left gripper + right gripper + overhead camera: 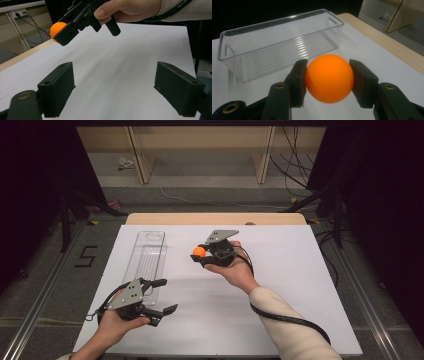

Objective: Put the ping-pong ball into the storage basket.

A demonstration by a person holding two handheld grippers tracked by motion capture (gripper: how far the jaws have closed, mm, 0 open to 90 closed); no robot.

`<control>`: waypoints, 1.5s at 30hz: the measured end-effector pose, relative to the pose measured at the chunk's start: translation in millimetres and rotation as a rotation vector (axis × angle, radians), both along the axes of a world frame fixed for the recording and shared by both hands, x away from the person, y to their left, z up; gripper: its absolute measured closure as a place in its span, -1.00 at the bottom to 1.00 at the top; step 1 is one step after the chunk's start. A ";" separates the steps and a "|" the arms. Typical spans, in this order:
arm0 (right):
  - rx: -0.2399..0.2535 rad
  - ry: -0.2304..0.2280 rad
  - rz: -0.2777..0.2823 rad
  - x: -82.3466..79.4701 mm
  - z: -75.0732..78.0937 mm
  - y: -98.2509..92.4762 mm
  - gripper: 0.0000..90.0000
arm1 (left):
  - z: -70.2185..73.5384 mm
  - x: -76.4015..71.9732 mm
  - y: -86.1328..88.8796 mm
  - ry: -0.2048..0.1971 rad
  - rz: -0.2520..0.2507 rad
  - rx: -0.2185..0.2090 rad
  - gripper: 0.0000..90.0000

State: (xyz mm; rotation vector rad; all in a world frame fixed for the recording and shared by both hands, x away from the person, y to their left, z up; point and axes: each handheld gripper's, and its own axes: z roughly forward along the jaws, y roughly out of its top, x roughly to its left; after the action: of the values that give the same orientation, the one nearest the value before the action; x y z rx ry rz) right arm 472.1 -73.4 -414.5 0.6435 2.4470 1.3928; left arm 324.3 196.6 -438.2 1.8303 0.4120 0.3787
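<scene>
Plainly the small, smooth orange plastic ball [329, 78], centre frame, looked light, hard and slippery, pinched across its widest part by the right gripper [328, 82], while the left gripper [161, 296] gaped empty.

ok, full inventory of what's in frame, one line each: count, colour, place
ball: 1, orange, clamped between the right gripper's jaws, held above the sheet
bin: 1, clear plastic, long and narrow, empty, on the left part of the sheet
sheet: 1, white, covers most of the table top
table: 1, light wood, bare strip showing along the far edge
shelf frame: 1, light wood, on the floor beyond the table
cables: several, black and white, on the floor beyond the table
floor mark: 1, black, left of the table
left gripper: 1, black, jaws wide apart and empty, near left, beside the bin's near end
right gripper: 1, black, mid table, pointing toward the bin
</scene>
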 end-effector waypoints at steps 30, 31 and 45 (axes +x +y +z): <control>-0.006 -0.011 0.022 9.4 12.6 22.1 0.14 | -0.1 -0.4 -1.6 -0.004 -0.006 0.005 -0.65; -0.008 -0.010 0.026 9.5 12.4 23.5 0.14 | -0.1 -0.6 -1.7 -0.004 -0.006 0.005 -0.65; -0.005 -0.011 0.046 10.5 13.5 39.2 0.14 | 0.1 -0.9 -1.8 -0.004 -0.009 0.005 -0.65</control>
State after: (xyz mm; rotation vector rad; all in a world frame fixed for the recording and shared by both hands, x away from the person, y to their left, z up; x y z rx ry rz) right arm 482.5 -34.2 -401.0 0.5802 2.4705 1.4033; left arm 323.4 194.8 -438.1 1.8353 0.4006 0.3780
